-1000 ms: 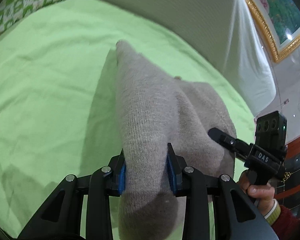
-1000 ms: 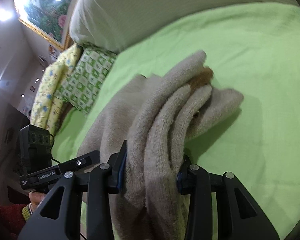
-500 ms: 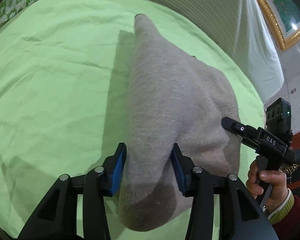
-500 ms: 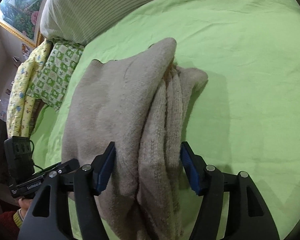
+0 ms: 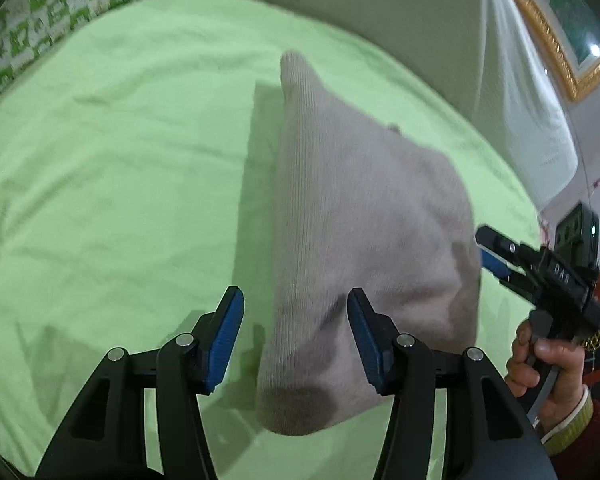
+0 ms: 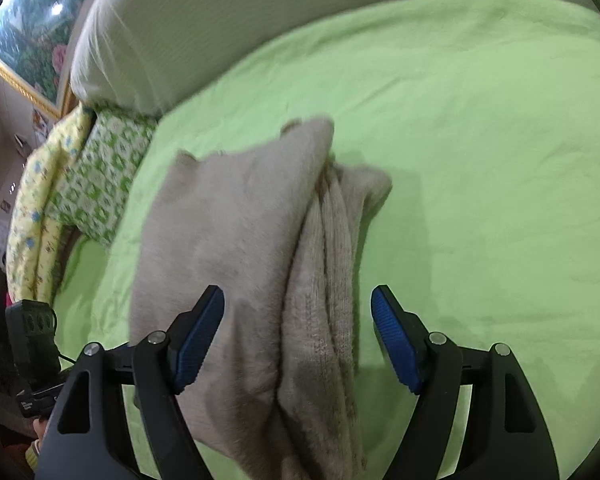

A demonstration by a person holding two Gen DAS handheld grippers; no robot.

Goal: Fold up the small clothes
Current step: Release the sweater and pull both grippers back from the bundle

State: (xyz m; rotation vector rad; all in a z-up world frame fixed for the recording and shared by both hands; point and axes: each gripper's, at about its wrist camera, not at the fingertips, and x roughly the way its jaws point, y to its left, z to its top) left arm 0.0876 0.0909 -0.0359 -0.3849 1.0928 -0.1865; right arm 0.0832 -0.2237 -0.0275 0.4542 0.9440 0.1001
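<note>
Garment, left wrist view: folded beige knit (image 5: 364,232) lies on the green bedsheet (image 5: 112,184).
Left tongs (image 5: 296,336): spread, just been opening; the knit's near edge lies between the pads, clear of the left pad.
Right wrist view: right tongs (image 6: 298,340) spread, just been opening, straddling the knit's stacked folds without pinching.

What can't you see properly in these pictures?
- Folded beige garment: what kind it is; folds hide it in both views.
- Its near end: cut off by the bottom edge in the right wrist view.
- Framed picture: cropped by the left wrist view's edge, blurred.
</note>
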